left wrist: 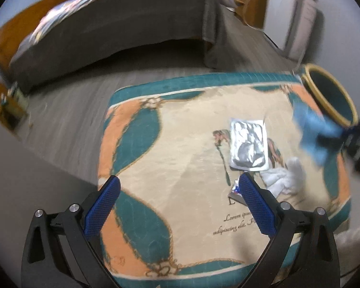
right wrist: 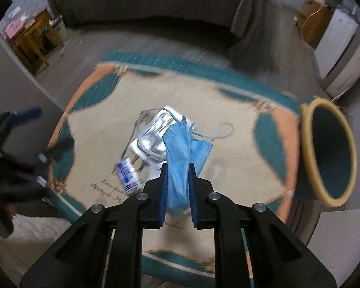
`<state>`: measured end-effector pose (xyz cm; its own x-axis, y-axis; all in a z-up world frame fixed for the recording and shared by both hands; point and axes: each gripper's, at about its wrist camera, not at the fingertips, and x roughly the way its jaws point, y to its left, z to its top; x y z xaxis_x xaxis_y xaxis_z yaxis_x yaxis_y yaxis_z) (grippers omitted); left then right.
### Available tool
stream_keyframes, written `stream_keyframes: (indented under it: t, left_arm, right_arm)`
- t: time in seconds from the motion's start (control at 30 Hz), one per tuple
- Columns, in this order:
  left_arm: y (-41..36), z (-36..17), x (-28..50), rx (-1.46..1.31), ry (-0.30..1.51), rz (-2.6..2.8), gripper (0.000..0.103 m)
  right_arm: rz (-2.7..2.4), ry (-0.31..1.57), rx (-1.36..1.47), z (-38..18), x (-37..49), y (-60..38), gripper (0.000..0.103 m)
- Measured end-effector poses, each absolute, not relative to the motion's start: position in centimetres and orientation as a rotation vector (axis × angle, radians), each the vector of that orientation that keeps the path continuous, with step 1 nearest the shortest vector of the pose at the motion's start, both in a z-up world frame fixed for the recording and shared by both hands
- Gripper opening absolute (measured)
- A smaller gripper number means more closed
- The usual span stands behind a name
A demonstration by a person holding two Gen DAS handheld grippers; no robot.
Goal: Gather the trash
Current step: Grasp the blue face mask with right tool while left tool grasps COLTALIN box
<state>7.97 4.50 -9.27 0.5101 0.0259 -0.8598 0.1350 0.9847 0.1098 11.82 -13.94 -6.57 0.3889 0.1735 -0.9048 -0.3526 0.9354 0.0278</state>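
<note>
Patterned rug (left wrist: 180,148) on grey plank floor (left wrist: 67,110), bed (left wrist: 112,24) behind. Right gripper (right wrist: 177,168) clenched on a blue face mask (right wrist: 180,153), lifted above the rug near the bin (right wrist: 328,153). Left gripper (left wrist: 180,187) spread wide, empty, over the rug. Silver packet (left wrist: 249,144) flat on the rug; small wrapper (right wrist: 128,175) blurred (print unreadable).

Dim, even indoor light with a cool cast and no visible source; shadows soft, deepest under the bed (left wrist: 122,24). Both fisheye views bend straight lines and darken to a black vignette at the corners. Motion blur smears the rug (right wrist: 240,148) border, the mask (left wrist: 316,132) and the bin (right wrist: 328,153); the foil pack (left wrist: 249,147) shows glare and stays fairly sharp
</note>
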Motion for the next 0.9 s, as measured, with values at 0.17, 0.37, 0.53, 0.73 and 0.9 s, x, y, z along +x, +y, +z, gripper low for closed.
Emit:
stream_keyframes:
  t: [0.17,0.37,0.53,0.73,0.9]
  left_arm:
    - [1.7,-12.5,8.1,0.179,1.122,-0.162,0.098]
    - [0.1,-15.7,8.2,0.210,1.193,-0.210,0.098]
    - [-0.2,-17.6,8.2,0.178,1.218,-0.248,0.094]
    - [-1.7,-18.3,8.0,0.230,1.217,-0.294,0.076]
    - [-2.3,-17.8,7.8,0.236,1.197,-0.317,0.059]
  right_arm:
    - [0.318,1.127,-0.059,-6.9,12.7,-16.3,0.015]
    - [0.315,1.149,-0.063,-7.6,13.2,-17.2,0.015]
    - [0.324,1.142,-0.047,-7.3,13.5,-18.0,0.015]
    - [0.328,1.146,-0.033,-7.5,14.1,-19.0,0.015]
    - [0.321,1.149,-0.032,-7.7,14.6,-19.5,0.015]
